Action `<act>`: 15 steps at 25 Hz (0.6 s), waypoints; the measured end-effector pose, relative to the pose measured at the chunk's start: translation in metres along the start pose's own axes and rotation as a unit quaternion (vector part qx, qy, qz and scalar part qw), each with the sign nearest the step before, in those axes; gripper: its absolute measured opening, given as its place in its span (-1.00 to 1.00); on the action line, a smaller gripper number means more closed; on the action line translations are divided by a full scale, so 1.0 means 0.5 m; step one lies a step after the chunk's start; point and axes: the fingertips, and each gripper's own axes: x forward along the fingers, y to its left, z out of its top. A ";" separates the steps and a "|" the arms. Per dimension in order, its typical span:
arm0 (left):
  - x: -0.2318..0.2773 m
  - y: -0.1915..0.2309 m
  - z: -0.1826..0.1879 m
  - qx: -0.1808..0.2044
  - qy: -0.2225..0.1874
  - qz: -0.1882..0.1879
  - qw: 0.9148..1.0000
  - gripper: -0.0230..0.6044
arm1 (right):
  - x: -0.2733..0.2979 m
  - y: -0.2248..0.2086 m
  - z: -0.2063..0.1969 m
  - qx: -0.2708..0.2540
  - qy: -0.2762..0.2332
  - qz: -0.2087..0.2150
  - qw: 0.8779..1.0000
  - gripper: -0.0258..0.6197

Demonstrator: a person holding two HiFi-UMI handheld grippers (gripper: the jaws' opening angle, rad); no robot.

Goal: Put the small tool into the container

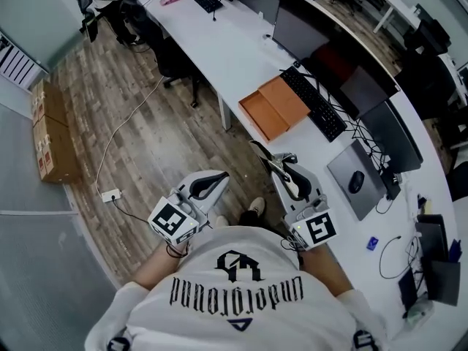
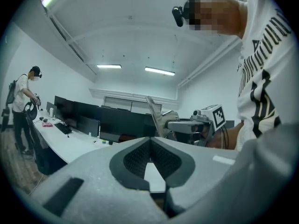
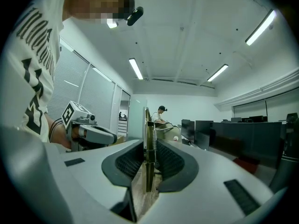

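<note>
Your left gripper [image 1: 210, 183] is over the wooden floor [image 1: 124, 115], its jaws closed together with nothing between them. Your right gripper [image 1: 287, 175] has its jaws clamped on the small tool [image 1: 265, 154], a thin metal piece with a spring that sticks out past the tips. Beyond it, apart from the tool, the orange container [image 1: 274, 108] lies on the white desk [image 1: 227, 50] beside a black keyboard [image 1: 316, 104].

The left gripper [image 2: 149, 141], jaws together and empty, faces the right gripper [image 2: 164, 121].
</note>
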 end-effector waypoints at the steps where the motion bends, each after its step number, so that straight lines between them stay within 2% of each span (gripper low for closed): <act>1: 0.016 0.001 0.000 0.000 0.001 -0.001 1.000 -0.88 | 0.003 -0.016 -0.001 0.001 0.000 0.001 1.000 -0.65; 15: 0.238 0.017 0.025 0.010 -0.003 0.007 1.000 -0.88 | -0.009 -0.228 -0.014 -0.007 -0.015 0.005 1.000 -0.65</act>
